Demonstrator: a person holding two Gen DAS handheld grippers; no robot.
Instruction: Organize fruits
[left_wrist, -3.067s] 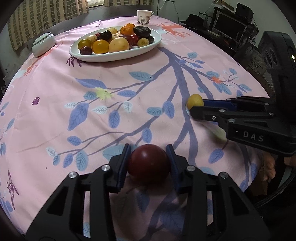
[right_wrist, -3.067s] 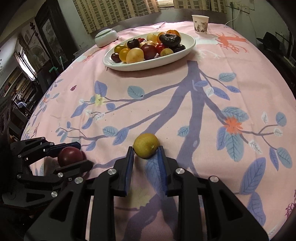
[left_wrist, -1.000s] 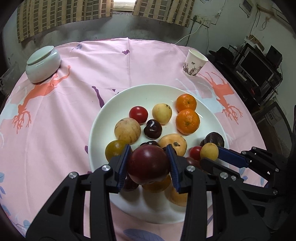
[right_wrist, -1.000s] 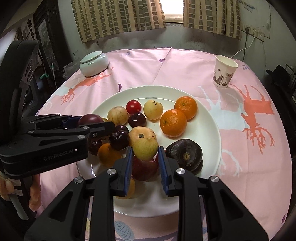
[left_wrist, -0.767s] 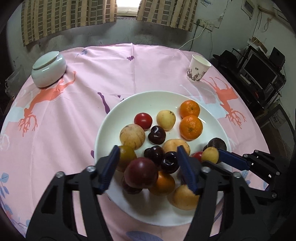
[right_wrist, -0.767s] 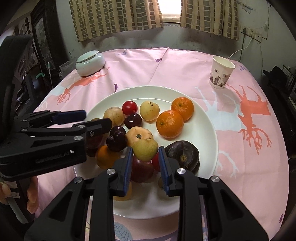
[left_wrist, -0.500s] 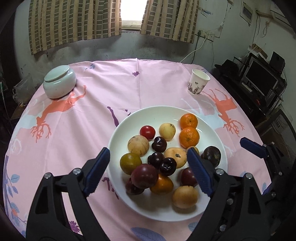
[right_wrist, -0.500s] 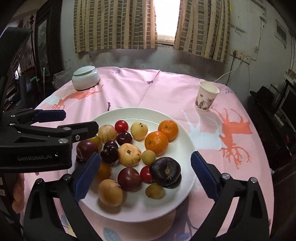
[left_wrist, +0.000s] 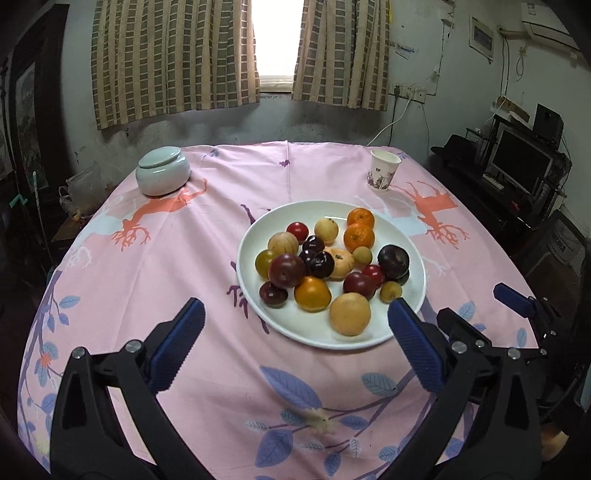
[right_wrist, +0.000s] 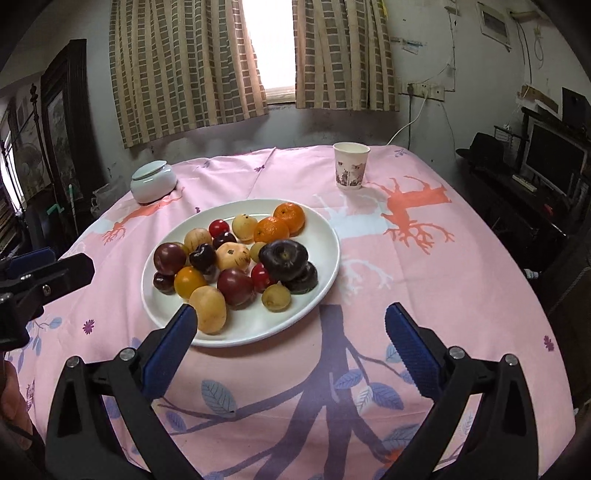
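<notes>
A white plate (left_wrist: 321, 216) (right_wrist: 327, 240) on the pink cloth holds several fruits: oranges, plums, tomatoes and pale yellow ones. The dark red plum (left_wrist: 286, 270) (right_wrist: 169, 257) lies on the pile at its left side. The small yellow-green fruit (left_wrist: 361, 254) (right_wrist: 257, 252) rests in the middle. My left gripper (left_wrist: 294, 308) hangs back from the plate's near edge, jaws opening wide with nothing held. My right gripper (right_wrist: 291, 311) does the same beside it, jaws opening and empty. Each shows at the edge of the other's view.
A pale lidded jar (left_wrist: 162, 175) stands at the far left of the round table and a paper cup (left_wrist: 384, 173) at the far right. A desk with a monitor (left_wrist: 521, 158) is off to the right. Curtains and a window lie behind.
Both grippers opened, letting the dark red plum and the small yellow-green fruit drop onto the plate. Both then drew back and up from the plate.
</notes>
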